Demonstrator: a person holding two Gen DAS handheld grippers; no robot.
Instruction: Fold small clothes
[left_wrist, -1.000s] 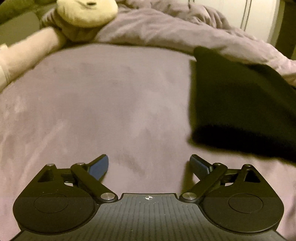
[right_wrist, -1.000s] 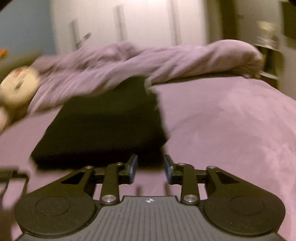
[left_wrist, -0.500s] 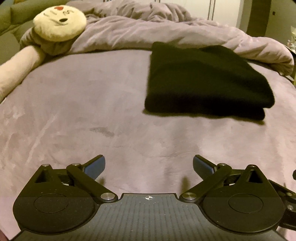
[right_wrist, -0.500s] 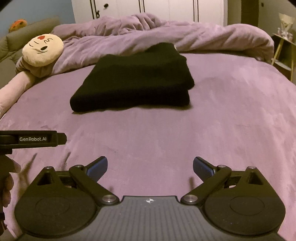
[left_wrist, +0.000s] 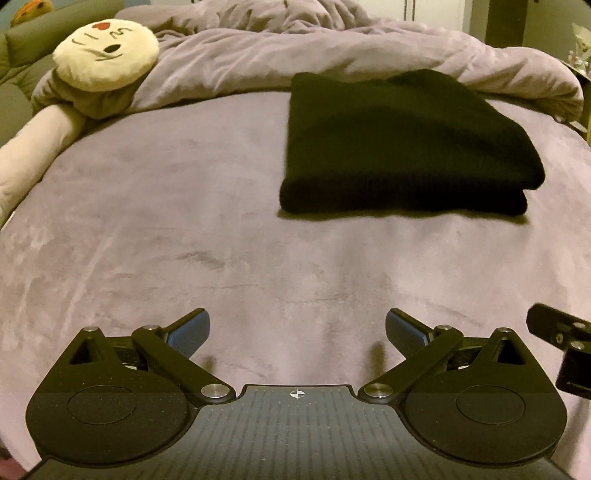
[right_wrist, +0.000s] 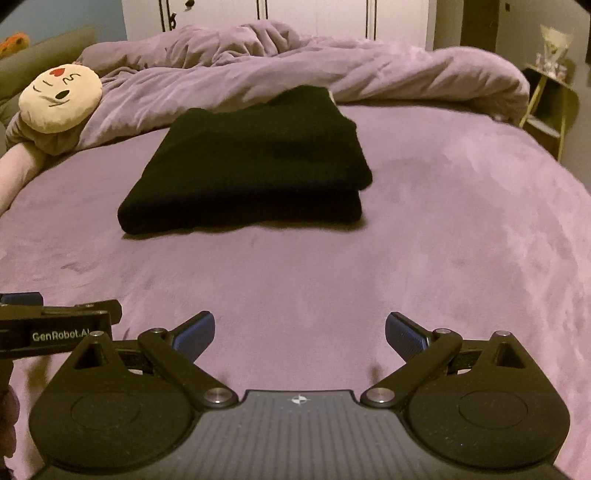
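A black garment (right_wrist: 251, 166) is lying folded into a thick, layered rectangle on the purple bed (right_wrist: 461, 229), toward the far edge, its back end touching the bunched duvet (right_wrist: 295, 66) that runs along the head of the mattress. Both tools are now hanging back over the near edge with nothing in them. The left gripper (left_wrist: 297, 330) is showing its blue-padded fingers (left_wrist: 188, 328) spread wide, and the right gripper (right_wrist: 299, 330) is doing the same; a second ago the right one was nearly pinched together right at the garment's near edge, so it has let go and pulled away. The left one has likewise drawn back from close beside the cloth, leaving a broad strip of bare bedspread between the tools and the garment. The two grippers are sitting side by side, each catching the other's body at the margin of its own view. A round cream plush toy (left_wrist: 105, 55) with a stitched face is resting at the far left corner, well apart from the garment, half tucked into the duvet. Judged from the squared edges and stacked layers, this piece looks finished, and the release reads as the closing move of the fold. No other clothes are showing on the bed.
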